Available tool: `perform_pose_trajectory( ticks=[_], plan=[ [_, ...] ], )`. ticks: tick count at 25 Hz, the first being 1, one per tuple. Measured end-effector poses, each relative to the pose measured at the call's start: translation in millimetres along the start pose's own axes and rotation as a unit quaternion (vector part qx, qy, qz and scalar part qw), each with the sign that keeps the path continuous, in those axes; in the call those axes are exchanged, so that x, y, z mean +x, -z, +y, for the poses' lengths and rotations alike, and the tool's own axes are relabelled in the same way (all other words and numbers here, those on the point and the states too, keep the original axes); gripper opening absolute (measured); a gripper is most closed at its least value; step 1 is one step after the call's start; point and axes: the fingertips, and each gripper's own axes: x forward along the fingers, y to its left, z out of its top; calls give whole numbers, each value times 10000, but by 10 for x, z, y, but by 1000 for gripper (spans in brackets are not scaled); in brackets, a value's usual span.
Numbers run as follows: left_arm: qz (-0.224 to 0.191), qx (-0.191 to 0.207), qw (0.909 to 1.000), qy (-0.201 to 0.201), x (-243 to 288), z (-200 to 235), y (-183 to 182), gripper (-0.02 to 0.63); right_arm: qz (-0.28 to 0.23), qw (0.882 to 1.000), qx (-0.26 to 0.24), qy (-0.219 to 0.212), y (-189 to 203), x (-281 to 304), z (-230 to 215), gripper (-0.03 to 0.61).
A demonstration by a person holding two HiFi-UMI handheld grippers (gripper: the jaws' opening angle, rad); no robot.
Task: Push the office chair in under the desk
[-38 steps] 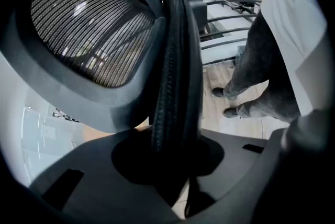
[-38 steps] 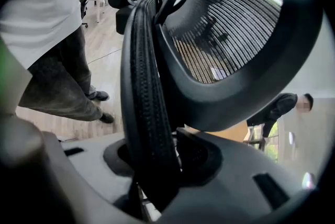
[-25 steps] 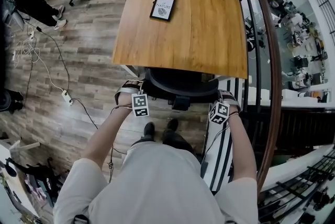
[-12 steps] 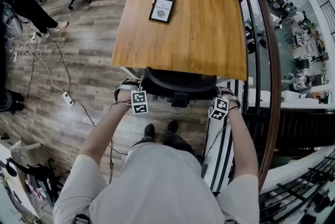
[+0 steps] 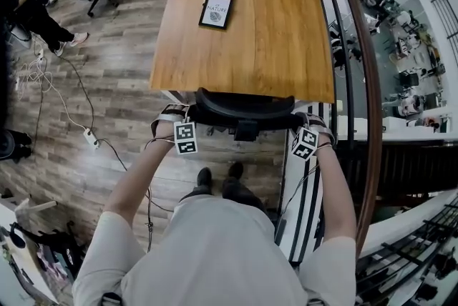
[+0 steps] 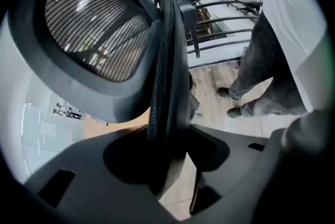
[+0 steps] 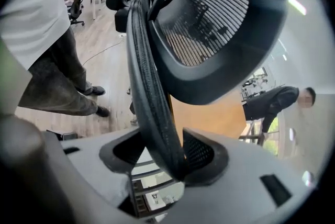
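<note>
The left tongs (image 6: 168,165) stand wide and have just been opening, the mesh backrest rim (image 6: 163,92) running loose between the jaws; the right tongs (image 7: 166,168) have likewise just been opening, the same rim between them, leaning toward one jaw rather than clamped; a pair at each end of the backrest would keep a push square; the office chair (image 5: 245,111) sits with its seat hidden under the counter (image 5: 279,47), backrest close against the near edge, so the task looks done; only the gripper views show the slack around the rim; only the head view shows chair against counter, and a book (image 5: 217,10) on top
</note>
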Motion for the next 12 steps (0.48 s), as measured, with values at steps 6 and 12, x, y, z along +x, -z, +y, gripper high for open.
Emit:
perform_pose_trajectory(
  ticks=[6, 12],
  plan=[
    [-122, 87, 9997, -171, -209, 61, 5, 206, 113, 9993, 157, 320, 21, -229, 9, 209],
    [-384, 89, 9989, -241, -442, 11, 33, 213, 75, 9976, 501, 481, -84, -531, 31, 209]
  ],
)
